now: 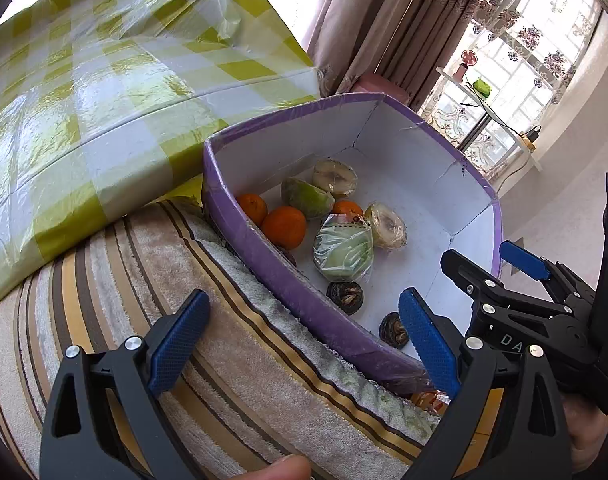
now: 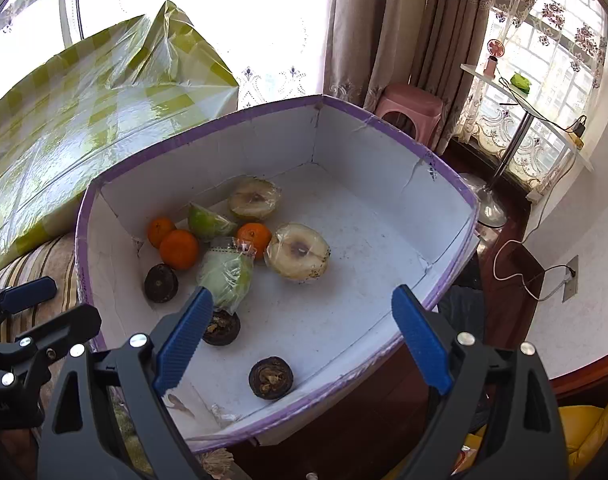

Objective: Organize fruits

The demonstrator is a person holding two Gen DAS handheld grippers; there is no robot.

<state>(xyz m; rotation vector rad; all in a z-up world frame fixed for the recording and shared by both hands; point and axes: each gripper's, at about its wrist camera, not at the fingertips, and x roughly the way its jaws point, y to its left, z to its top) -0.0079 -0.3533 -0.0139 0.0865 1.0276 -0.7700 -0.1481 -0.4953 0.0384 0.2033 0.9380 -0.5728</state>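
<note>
Curtained windows (image 2: 535, 92) fill the background from twelve to two o'clock, with a pink stool (image 2: 409, 110) below the drapes. Green-and-white checked plastic sheeting (image 1: 104, 92) covers a bulky shape at ten o'clock, lying on a striped cushion (image 1: 208, 340). Beside it sits the purple-edged white box (image 2: 383, 216), holding all the fruit in its nine o'clock half. Largest are two wrapped pale cut halves (image 2: 298, 256), then a bagged green fruit (image 2: 226, 274) and a green wedge (image 2: 206, 220). Three oranges (image 2: 179, 249) cluster at nine o'clock. Three dark round fruits (image 2: 271, 377) lie toward six o'clock. Both tongs stand wide open, gripping nothing: the left gripper (image 1: 300, 340) straddles the box's near wall, and the right gripper (image 2: 304, 336) hovers over the box floor.
</note>
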